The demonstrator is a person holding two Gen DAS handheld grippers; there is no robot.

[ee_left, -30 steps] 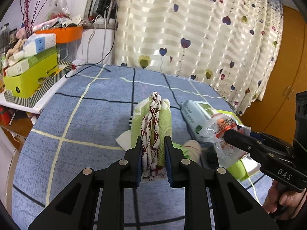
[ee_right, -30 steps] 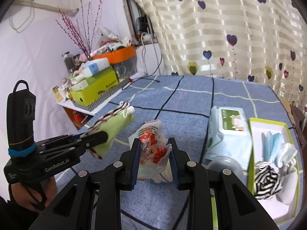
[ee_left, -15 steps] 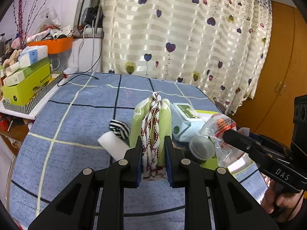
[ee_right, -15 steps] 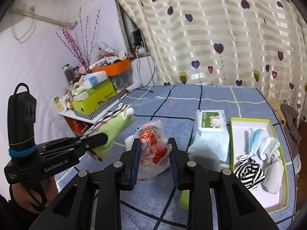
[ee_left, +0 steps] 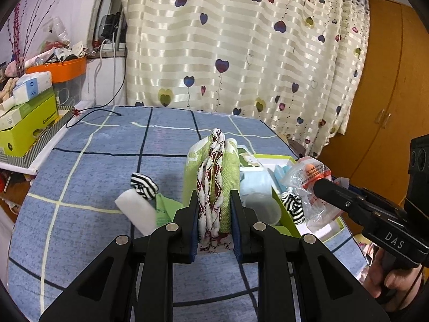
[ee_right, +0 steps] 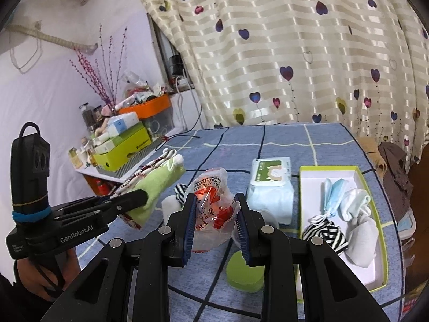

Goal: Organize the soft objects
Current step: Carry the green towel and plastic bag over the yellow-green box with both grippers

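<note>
We hold folded green cloth with red-white braided trim (ee_left: 211,185) pinched in left gripper (ee_left: 213,225): soft, light, floppy. Right gripper (ee_right: 215,225) clamps crinkly clear plastic bag with red print (ee_right: 211,204): slippery, take bunched middle.

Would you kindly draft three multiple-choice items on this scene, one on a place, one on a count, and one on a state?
1. Where does the wet wipes pack lie?
A. inside the tray
B. on the blue cloth beside the tray
C. on the side shelf

2. How many striped sock bundles show?
A. one
B. two
C. four

3. What is the left gripper doing?
A. hanging open, empty
B. clamping the green cloth
C. resting in the tray

Answers:
1 B: it sits just outside the green-rimmed tray.
2 B: one in the tray, one on the cloth.
3 B: its pads squeeze the green cloth, while the right gripper holds the plastic bag.
</note>
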